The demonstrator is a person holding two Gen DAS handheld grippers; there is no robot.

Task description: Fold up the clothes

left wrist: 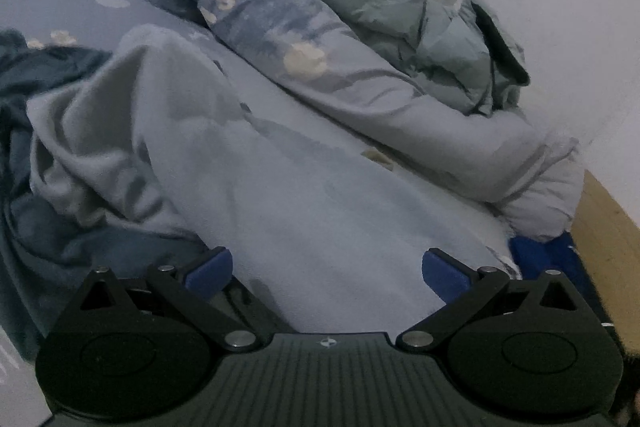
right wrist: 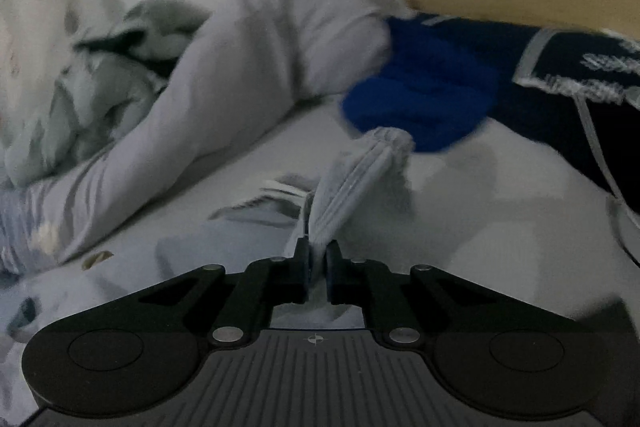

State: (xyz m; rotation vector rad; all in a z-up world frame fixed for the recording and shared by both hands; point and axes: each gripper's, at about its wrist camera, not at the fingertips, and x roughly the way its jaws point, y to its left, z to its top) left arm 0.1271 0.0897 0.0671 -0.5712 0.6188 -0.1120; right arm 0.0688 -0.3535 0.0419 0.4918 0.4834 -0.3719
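On the bed, the right gripper (right wrist: 318, 263) pinches a ribbed cuff (right wrist: 356, 171) of pale grey garment, which runs toward one o'clock to a bright blue cloth (right wrist: 420, 95). Only the left wrist view shows the left gripper (left wrist: 327, 267), spread wide with nothing between its pads, over the grey garment (left wrist: 248, 163), a rumpled quilt (left wrist: 280, 27) at twelve o'clock.

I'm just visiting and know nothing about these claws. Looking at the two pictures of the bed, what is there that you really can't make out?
- Right wrist view: the pale ribbed cloth in the right claw is bunched; what garment it is stays unclear.
- Right wrist view: the bright blue fabric is motion-blurred, shape uncertain.
- Left wrist view: the open left claw hides the cloth under its body.
- Left wrist view: the dark blue garment is cut off by the left edge.
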